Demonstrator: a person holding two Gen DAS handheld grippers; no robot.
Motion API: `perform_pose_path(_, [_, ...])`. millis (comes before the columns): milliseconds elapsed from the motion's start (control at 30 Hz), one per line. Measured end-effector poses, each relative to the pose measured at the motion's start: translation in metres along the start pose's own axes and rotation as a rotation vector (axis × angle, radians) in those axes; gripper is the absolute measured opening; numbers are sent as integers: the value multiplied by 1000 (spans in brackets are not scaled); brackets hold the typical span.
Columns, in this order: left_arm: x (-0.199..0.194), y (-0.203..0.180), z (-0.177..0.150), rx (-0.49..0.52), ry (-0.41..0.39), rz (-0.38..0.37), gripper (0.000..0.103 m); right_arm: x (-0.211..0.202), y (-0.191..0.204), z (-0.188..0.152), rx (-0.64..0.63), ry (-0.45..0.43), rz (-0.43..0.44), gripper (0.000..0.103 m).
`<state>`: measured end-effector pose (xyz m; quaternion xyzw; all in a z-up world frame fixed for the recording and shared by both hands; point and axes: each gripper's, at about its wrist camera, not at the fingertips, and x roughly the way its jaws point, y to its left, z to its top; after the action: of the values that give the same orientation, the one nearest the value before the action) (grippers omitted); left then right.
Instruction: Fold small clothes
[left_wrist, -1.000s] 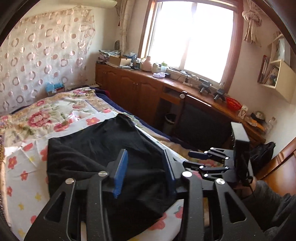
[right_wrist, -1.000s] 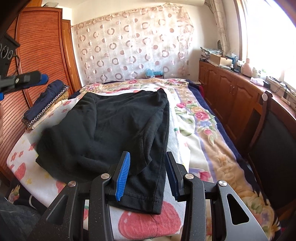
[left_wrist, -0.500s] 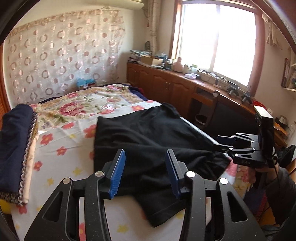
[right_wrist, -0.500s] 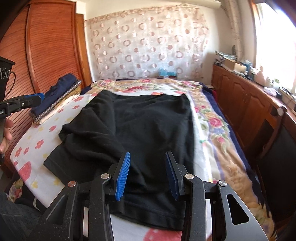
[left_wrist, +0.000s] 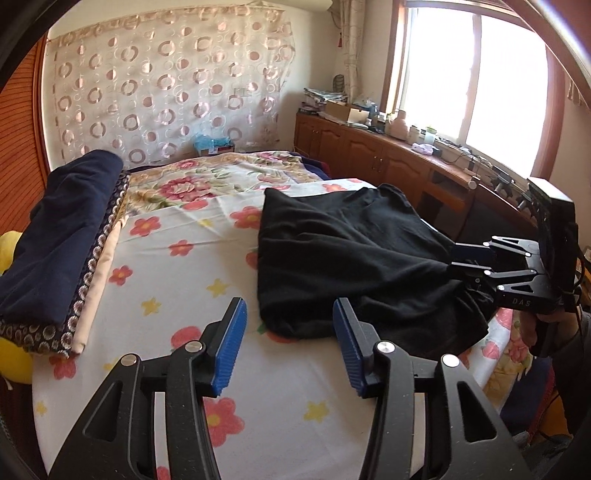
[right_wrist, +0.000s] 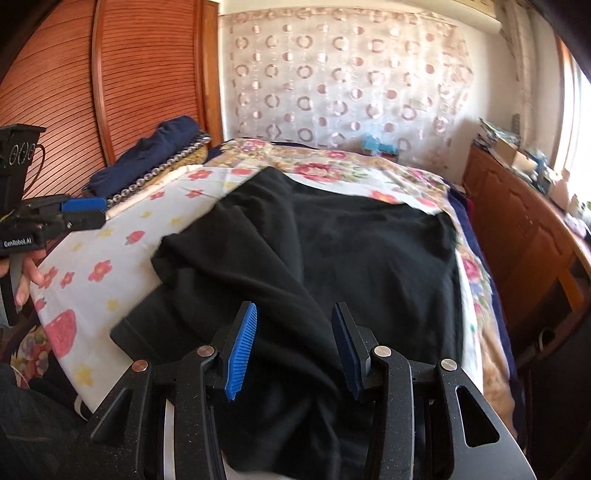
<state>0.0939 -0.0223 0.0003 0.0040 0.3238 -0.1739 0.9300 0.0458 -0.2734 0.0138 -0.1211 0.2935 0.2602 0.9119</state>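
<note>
The left gripper (left_wrist: 286, 345) is held with fingers spread and opening, nothing between them. The black garment (left_wrist: 354, 258) lies just beyond its right finger. The right gripper (right_wrist: 293, 345) is opening; garment cloth lies between its unpressed pads. The flowered sheet (left_wrist: 177, 258) extends beyond.

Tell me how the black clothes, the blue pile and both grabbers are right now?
black garment: unfolded, rumpled, lying on the bed sheet.
navy pile: folded, stacked at the bed's edge.
left gripper: jaws opening, nothing between them.
right gripper: jaws opening, black garment between them, not pinched.
</note>
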Motion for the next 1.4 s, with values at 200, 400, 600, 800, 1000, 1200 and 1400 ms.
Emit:
perform_pose_path(200, [-9, 13, -9, -9, 8, 37, 52, 26, 29, 15, -77, 6, 61, 44])
perform_pose_path(400, [-20, 30, -13, -29, 0, 69, 52, 52, 41, 29, -103, 44, 179, 44])
perform_pose_path(600, [-24, 43, -19, -57, -7, 74, 53, 74, 54, 47, -164, 97, 212, 44])
perform_pose_path(800, [-24, 51, -21, -76, -10, 72, 53, 107, 80, 56, -239, 189, 247, 44])
perform_pose_path(1000, [-24, 55, -23, -84, -12, 68, 53, 125, 87, 58, -270, 232, 248, 44])
perform_pose_path(1200, [-20, 53, -26, -86, -1, 54, 53, 126, 93, 58, -279, 227, 255, 44])
perform_pose_path(1400, [-14, 42, -29, -75, 17, 31, 53, 121, 89, 53, -244, 221, 307, 4])
